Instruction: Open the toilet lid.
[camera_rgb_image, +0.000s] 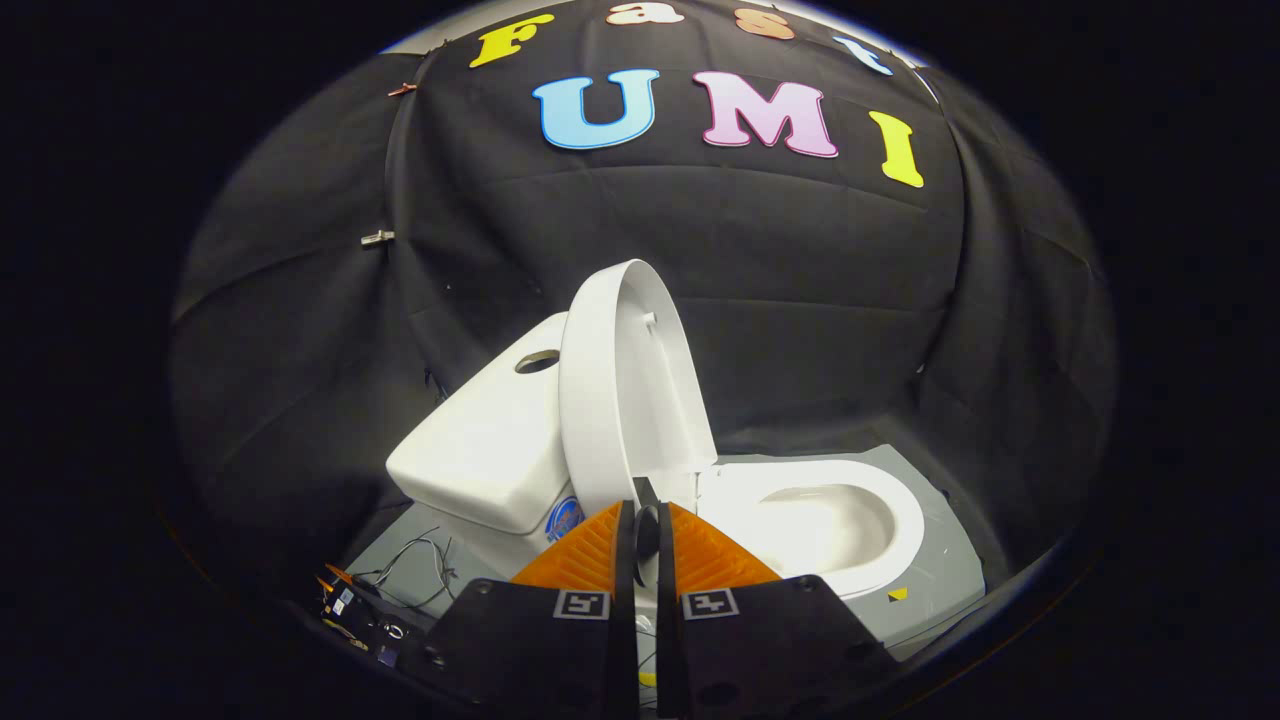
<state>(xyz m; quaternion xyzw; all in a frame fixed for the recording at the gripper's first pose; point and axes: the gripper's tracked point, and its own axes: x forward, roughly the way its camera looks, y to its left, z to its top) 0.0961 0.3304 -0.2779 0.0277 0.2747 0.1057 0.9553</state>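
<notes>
A white toilet stands on a grey base just ahead of my fingers. Its lid (615, 390) is raised upright and rests back against the tank (480, 450). To the right of the lid, the seat rim (895, 520) and the bowl (830, 525) lie uncovered. My gripper (645, 512) is low in front of the lid's hinge end, with its fingers close together and nothing gripped between them. The fingertips are just short of the lid's lower edge; I cannot tell whether they touch it.
A grey floor plate (940, 585) lies under the toilet. Loose cables (420, 570) and small electronic parts (350, 605) sit on the floor left of the fingers. The tank top has a round hole (537, 361). Black cloth walls close in all around.
</notes>
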